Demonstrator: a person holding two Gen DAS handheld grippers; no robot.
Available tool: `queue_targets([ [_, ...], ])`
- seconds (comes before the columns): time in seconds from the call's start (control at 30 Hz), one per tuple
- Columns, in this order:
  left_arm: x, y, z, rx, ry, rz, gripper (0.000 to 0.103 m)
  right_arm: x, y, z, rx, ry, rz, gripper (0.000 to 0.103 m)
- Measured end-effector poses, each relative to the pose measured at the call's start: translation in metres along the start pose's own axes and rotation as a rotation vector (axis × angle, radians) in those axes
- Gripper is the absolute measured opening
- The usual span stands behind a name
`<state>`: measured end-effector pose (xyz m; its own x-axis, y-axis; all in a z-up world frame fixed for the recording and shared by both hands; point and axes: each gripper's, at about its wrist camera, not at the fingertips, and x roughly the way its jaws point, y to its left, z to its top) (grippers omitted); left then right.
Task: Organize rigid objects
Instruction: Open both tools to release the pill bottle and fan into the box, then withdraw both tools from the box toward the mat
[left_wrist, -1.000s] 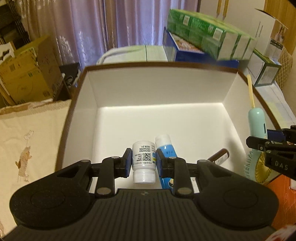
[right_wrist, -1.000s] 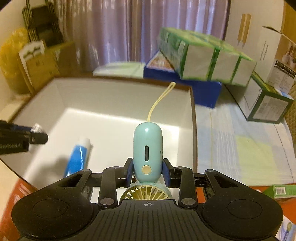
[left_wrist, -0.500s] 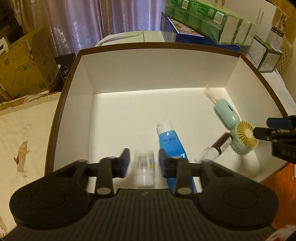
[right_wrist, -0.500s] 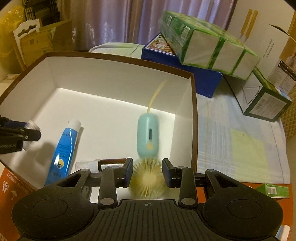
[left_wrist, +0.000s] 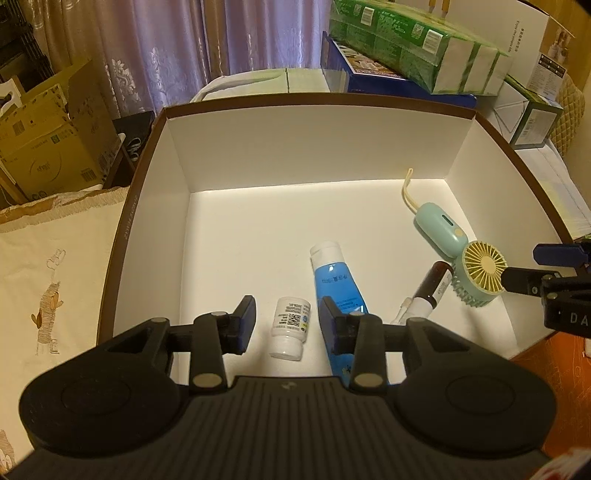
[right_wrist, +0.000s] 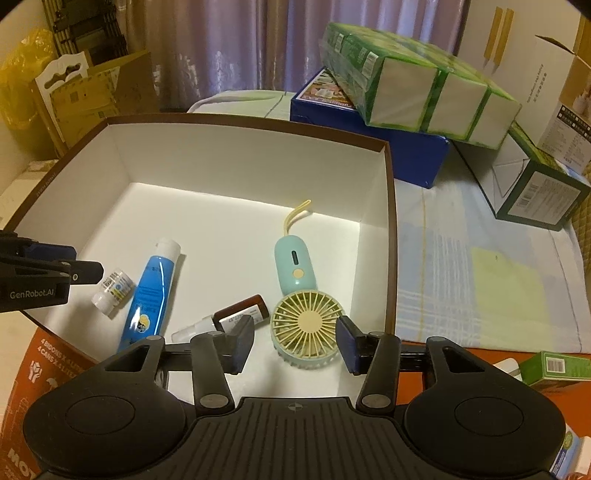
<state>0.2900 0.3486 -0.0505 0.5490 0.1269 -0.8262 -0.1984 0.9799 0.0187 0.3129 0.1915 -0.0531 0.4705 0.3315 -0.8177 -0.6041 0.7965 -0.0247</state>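
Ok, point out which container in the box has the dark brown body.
The small spray bottle lying beside the fan: brown body, clear cap. The tube is blue with a white cap, and the pill bottle is all white.

A big box (left_wrist: 325, 147) with white insides and a brown rim holds four things, all lying flat near its front edge. A small white bottle (left_wrist: 290, 326) with a label lies toward the front left. Just beside it lies a blue tube (left_wrist: 338, 284), white cap pointing to the back wall. Next comes a little brown bottle (left_wrist: 432, 291) with a white spray top. A light green hand fan (right_wrist: 301, 295) with a yellow middle lies near the right wall, its yellow loop toward the back.
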Motion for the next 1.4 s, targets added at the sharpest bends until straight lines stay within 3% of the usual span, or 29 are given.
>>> queue_targets([
  [0.3, -0.020, -0.005, -0.001, -0.018, -0.039, 0.004, 0.033, -0.013, -0.003, -0.003, 0.019, -0.039, 0.054, 0.046],
  [0.7, -0.072, -0.030, -0.013, -0.051, -0.115, -0.011, 0.033, -0.064, -0.041, -0.028, 0.178, -0.137, 0.237, 0.047],
  [1.07, -0.101, -0.086, -0.045, -0.036, -0.115, -0.063, 0.033, -0.104, -0.085, -0.076, 0.206, -0.149, 0.279, 0.048],
  [1.4, -0.099, -0.156, -0.070, 0.018, -0.068, -0.132, 0.033, -0.130, -0.136, -0.120, 0.234, -0.114, 0.237, 0.049],
])
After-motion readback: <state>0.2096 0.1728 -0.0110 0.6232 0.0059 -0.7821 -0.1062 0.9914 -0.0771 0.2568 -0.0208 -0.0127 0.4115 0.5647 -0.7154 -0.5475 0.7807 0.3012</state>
